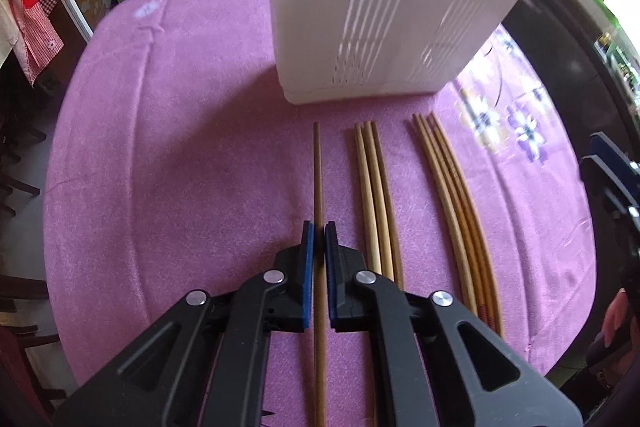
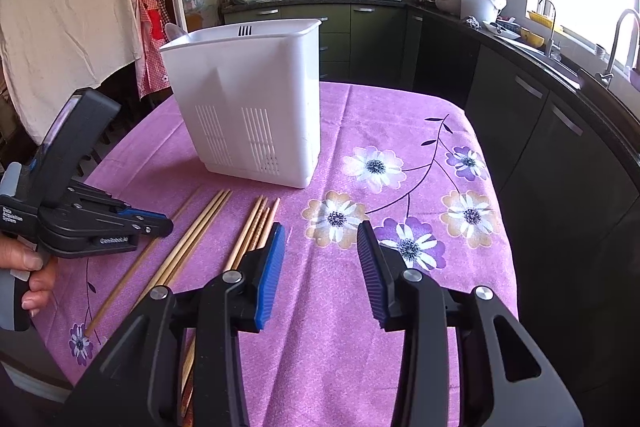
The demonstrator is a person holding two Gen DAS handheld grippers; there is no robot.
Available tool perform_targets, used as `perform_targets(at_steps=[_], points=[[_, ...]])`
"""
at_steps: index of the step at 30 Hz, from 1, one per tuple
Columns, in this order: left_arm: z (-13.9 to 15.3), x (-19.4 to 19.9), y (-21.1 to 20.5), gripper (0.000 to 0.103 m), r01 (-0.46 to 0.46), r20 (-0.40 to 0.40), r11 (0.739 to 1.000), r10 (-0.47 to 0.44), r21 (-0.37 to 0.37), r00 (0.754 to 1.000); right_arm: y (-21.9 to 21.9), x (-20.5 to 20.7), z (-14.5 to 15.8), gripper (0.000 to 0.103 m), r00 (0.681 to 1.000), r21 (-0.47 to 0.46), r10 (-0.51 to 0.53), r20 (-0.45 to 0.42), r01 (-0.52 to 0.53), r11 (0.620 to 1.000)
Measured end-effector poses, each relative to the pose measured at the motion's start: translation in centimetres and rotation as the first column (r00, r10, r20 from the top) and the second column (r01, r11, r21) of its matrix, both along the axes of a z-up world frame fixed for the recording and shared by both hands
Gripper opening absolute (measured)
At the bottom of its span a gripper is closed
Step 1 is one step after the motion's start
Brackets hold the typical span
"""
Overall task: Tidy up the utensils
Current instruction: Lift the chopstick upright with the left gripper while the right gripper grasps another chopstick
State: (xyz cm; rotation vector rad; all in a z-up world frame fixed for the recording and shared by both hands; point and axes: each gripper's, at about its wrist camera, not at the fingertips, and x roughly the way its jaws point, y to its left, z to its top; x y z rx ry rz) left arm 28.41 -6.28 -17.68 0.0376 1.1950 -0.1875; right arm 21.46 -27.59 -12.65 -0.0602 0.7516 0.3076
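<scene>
A single brown chopstick [image 1: 318, 183] lies on the purple tablecloth. My left gripper [image 1: 319, 233] straddles it, jaws narrowed to a small gap around it, pads not clearly pressing it. To its right lie a group of three light chopsticks [image 1: 374, 195] and a bundle of several chopsticks [image 1: 456, 195]. A white slotted utensil holder [image 1: 384, 7] stands behind them. In the right wrist view my right gripper [image 2: 320, 267] is open and empty beside the bundle [image 2: 256, 227], with the left gripper [image 2: 160, 225] at the left over the single chopstick [image 2: 132, 267] and the holder [image 2: 252, 107] beyond.
The table [image 2: 400, 115] carries a purple flowered cloth; its edges drop off at right and front. Dark kitchen counters with a sink [image 2: 560, 67] run along the right. An apron [image 2: 150, 7] hangs at the back left.
</scene>
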Motion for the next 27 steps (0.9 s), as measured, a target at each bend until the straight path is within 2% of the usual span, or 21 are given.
perform_targets(at_steps=[5,9,14,22,27], points=[[3.6,-1.7,1.2,0.006,0.009,0.113,0.999,-0.005,-0.039,0.994,0.1,0.1,0.2,0.038,1.0,0.001,-0.002,0.002,0.002,1.0],[7.3,-3.9,1.9,0.006,0.025,0.222,0.999,-0.014,-0.046,0.975,0.3,0.0,0.4,0.038,1.0,0.004,0.002,0.006,-0.002,1.0],[10.8,-6.7,3.0,0.006,0.036,0.317,0.998,-0.016,-0.056,0.948,0.8,-0.1,0.5,0.038,1.0,0.001,0.014,0.005,-0.014,1.0],[12.5,-10.0,2.7,0.006,0.046,0.388,0.998,-0.03,-0.032,0.921,1.6,0.4,0.4,0.038,0.998,0.007,0.048,-0.029,-0.048,0.999],[12.6,-11.1,3.2,0.006,0.055,0.401,0.998,-0.041,-0.026,0.915,2.4,3.2,-0.8,0.038,0.982,0.053,0.122,-0.145,-0.115,0.992]])
